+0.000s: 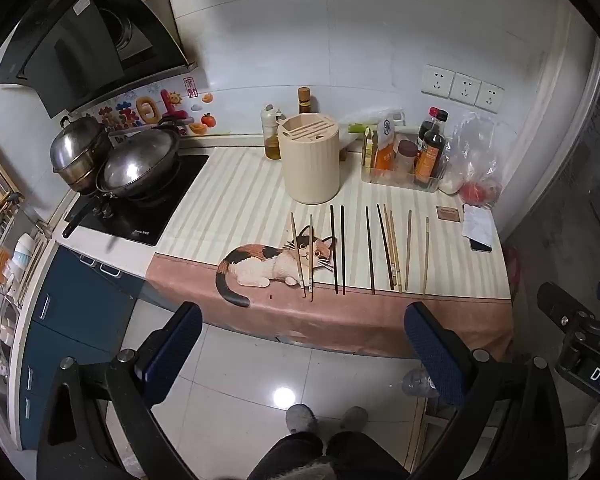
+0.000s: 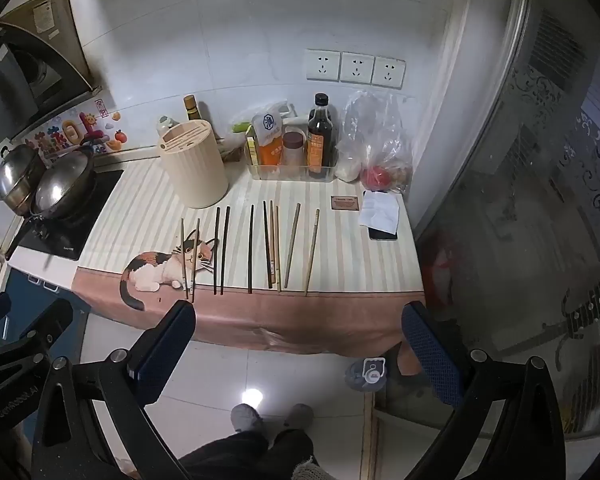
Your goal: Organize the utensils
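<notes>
Ten chopsticks (image 1: 342,250) lay in loose row on striped cat-print cloth (image 1: 228,216) over bench (image 1: 380,320), near front edge; light pairs at both ends, dark ones toward middle. Cream slotted holder (image 1: 310,160) stood upright just behind row, empty. Left gripper (image 1: 303,350) hung before bench edge over floor, jaws wide apart, nothing between. Right gripper (image 2: 299,348) likewise, jaws spread, empty. Person's slippered feet (image 2: 272,416) below on tiled floor.

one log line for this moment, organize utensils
left gripper open, empty | right gripper open, empty | chopsticks on counter | holder upright | not started
</notes>
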`<state>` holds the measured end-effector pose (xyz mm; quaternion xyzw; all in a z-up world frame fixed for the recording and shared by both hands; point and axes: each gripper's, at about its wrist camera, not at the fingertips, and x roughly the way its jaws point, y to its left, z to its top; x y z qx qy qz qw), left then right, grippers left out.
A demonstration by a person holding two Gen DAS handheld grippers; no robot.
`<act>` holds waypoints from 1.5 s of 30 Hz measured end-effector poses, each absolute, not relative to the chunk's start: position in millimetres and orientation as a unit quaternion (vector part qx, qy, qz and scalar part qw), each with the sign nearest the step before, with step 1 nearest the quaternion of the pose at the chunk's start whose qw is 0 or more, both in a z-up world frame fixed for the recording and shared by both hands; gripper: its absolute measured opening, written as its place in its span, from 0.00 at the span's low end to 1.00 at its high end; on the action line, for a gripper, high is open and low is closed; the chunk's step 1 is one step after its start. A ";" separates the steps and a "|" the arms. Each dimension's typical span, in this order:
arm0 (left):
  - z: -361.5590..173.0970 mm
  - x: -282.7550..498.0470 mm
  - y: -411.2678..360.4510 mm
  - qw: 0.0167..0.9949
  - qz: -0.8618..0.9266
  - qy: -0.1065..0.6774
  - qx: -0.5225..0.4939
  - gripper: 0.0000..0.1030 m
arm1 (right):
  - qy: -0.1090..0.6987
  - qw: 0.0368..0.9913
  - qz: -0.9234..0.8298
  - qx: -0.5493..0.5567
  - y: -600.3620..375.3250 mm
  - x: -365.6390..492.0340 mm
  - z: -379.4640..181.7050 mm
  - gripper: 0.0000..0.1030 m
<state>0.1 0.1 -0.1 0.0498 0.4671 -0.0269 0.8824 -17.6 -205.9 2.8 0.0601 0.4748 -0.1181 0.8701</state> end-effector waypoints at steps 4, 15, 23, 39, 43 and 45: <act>-0.1 0.1 0.5 0.883 -0.026 0.466 0.049 1.00 | 0.474 0.870 -0.121 0.056 -206.0 -17.5 2.8 1.00; 5.6 11.2 0.7 0.883 -0.025 0.466 0.047 1.00 | 0.470 0.872 -0.123 0.054 -203.5 -13.6 5.4 1.00; 5.7 9.2 -4.5 0.884 -0.023 0.464 0.051 1.00 | 0.470 0.872 -0.124 0.052 -203.3 -10.3 7.6 1.00; 6.3 16.3 -2.6 0.884 -0.024 0.464 0.050 1.00 | 0.470 0.873 -0.123 0.052 -200.8 -2.0 10.6 1.00; 10.4 24.3 -2.2 0.885 -0.025 0.461 0.050 1.00 | 0.470 0.873 -0.122 0.051 -201.8 -5.3 10.8 1.00; 12.4 27.0 -2.4 0.886 -0.025 0.459 0.050 1.00 | 0.470 0.873 -0.121 0.052 -201.8 -6.0 11.5 1.00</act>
